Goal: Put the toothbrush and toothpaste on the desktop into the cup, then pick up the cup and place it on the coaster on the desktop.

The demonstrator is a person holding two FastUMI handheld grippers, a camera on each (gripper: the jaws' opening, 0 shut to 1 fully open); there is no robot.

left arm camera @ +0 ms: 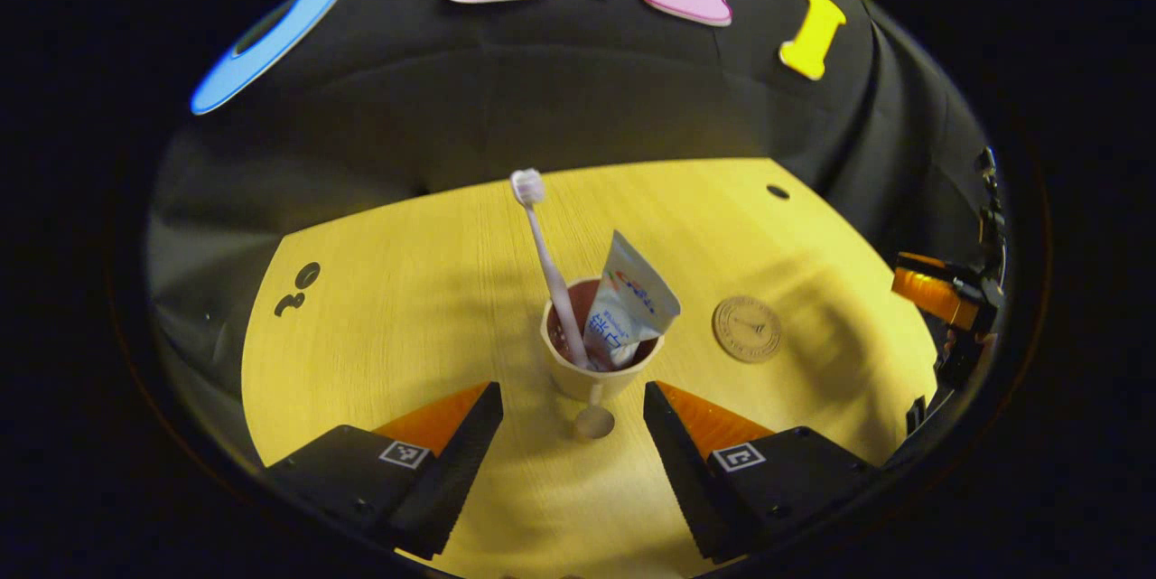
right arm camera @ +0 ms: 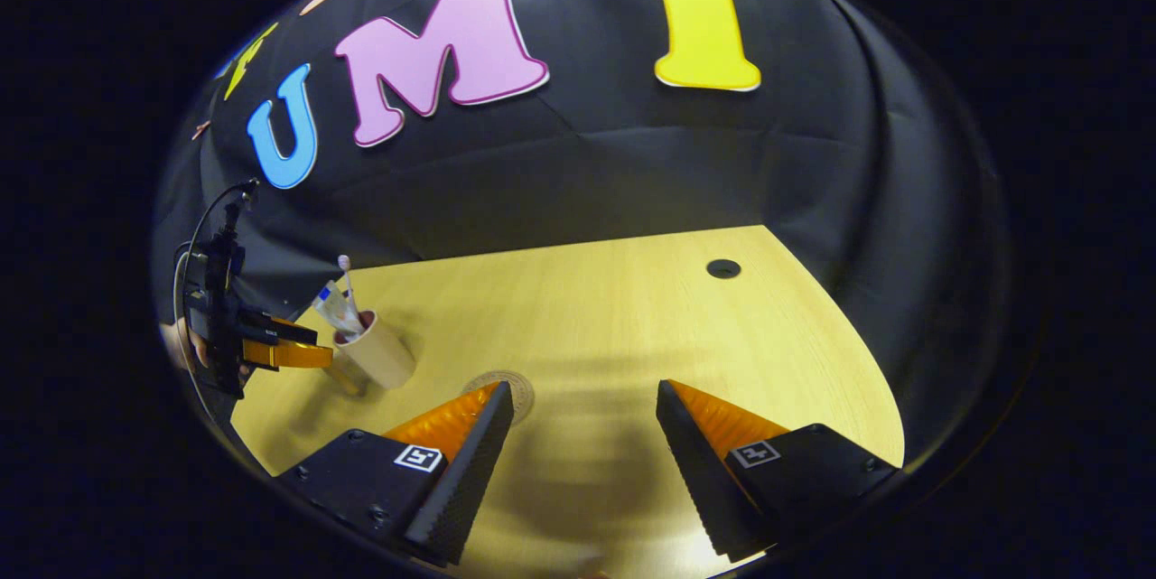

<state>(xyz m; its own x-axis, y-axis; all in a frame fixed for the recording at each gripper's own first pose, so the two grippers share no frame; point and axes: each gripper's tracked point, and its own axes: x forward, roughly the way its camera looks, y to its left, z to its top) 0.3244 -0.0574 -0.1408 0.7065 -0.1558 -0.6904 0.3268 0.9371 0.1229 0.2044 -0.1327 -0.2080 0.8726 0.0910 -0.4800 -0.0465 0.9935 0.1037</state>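
A beige cup stands upright on the yellow wooden desktop, just ahead of my left gripper, which is open with a finger on each side and short of the cup. A pink toothbrush and a white toothpaste tube stick up out of it. The round brown coaster lies bare to the cup's right. In the right gripper view the cup sits far left beside the left gripper. My right gripper hangs open over the desk, its left finger covering part of the coaster.
The booth's black cloth wall rises behind the desk. A small round hole sits near the desk's far edge, also seen as a hole in the right gripper view. The right gripper shows at the right edge. A hand holds the left gripper.
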